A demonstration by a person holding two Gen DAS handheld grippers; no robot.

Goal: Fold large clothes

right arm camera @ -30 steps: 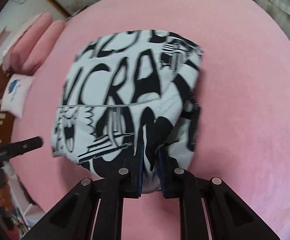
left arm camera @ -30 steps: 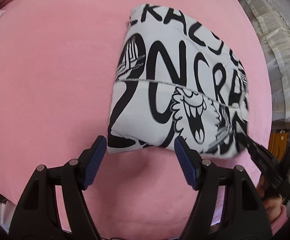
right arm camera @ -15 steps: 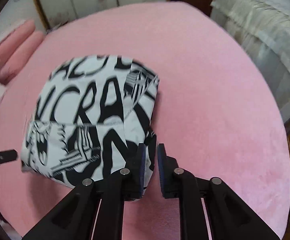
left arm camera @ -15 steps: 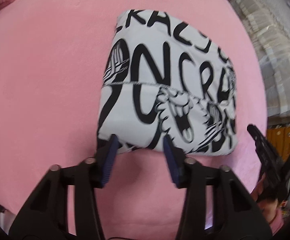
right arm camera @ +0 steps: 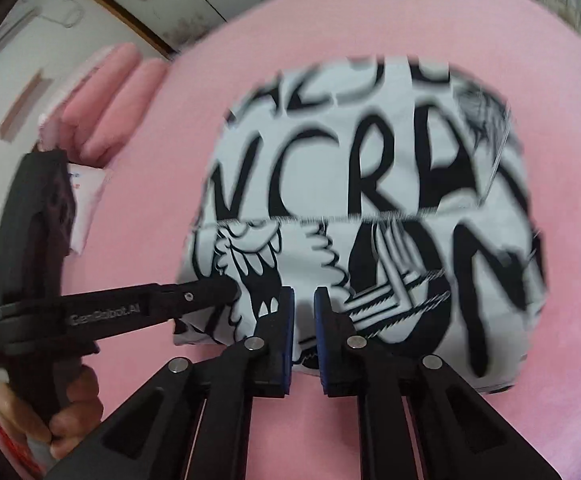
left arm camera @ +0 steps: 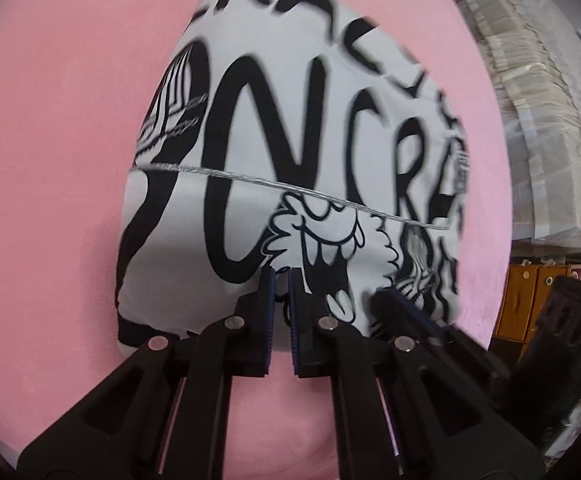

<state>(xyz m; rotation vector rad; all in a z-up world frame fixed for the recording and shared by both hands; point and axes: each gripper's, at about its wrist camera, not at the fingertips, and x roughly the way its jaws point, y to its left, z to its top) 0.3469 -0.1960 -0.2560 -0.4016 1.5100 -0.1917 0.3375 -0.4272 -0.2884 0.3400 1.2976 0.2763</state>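
Observation:
A white garment with bold black lettering and cartoon print lies folded into a compact rectangle on the pink bed; it also shows in the right wrist view. My left gripper is nearly shut, with its blue-padded fingers pinching the near edge of the garment. My right gripper is nearly shut on the same near edge, just right of the left one. The right gripper's arm shows beside the left fingers, and the left gripper shows in the right wrist view.
The pink bed cover spreads all round the garment. Pink pillows lie at the far left. A pale lace-covered stack and a wooden cabinet stand past the bed's right edge.
The left gripper has closed from wide open and moved onto the garment's near edge. The right gripper let go of the cloth, then came back to the near edge beside the left one.

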